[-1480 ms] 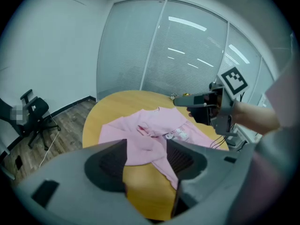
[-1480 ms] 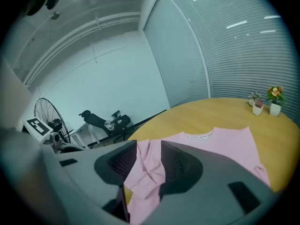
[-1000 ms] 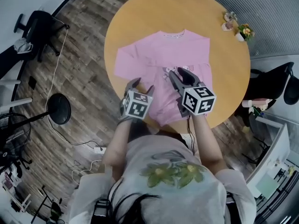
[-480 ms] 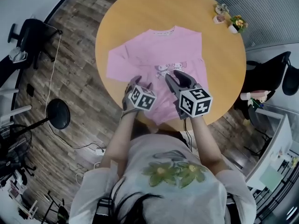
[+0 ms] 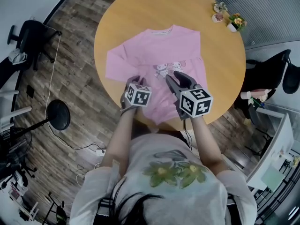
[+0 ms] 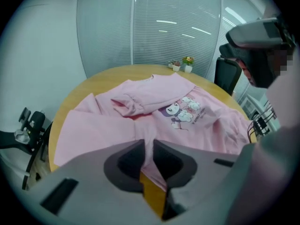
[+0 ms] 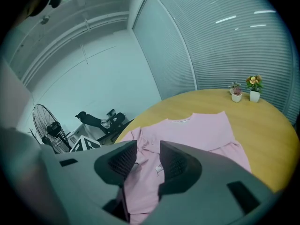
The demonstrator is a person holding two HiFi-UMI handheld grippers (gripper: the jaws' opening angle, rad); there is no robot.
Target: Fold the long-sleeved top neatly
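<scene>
Your left gripper [image 6: 148, 146] was wide a second ago. Now its jaws are closing on a raised ridge of pink cloth. It has dropped onto the near left part of the long-sleeved top [image 5: 161, 50].

Your right gripper [image 7: 147, 156] has its jaws apart with nothing between them. It hovers over the near right part of the body and has hardly shifted.

The top lies print-up on the round table [image 5: 220, 60], collar away from you, with one sleeve [image 6: 126, 106] across the chest.

Reading: the first pinch is being taken. The right side has no hold yet, so the next fold likely waits on that grip. The flower pots [image 5: 236, 22] stand well apart.
</scene>
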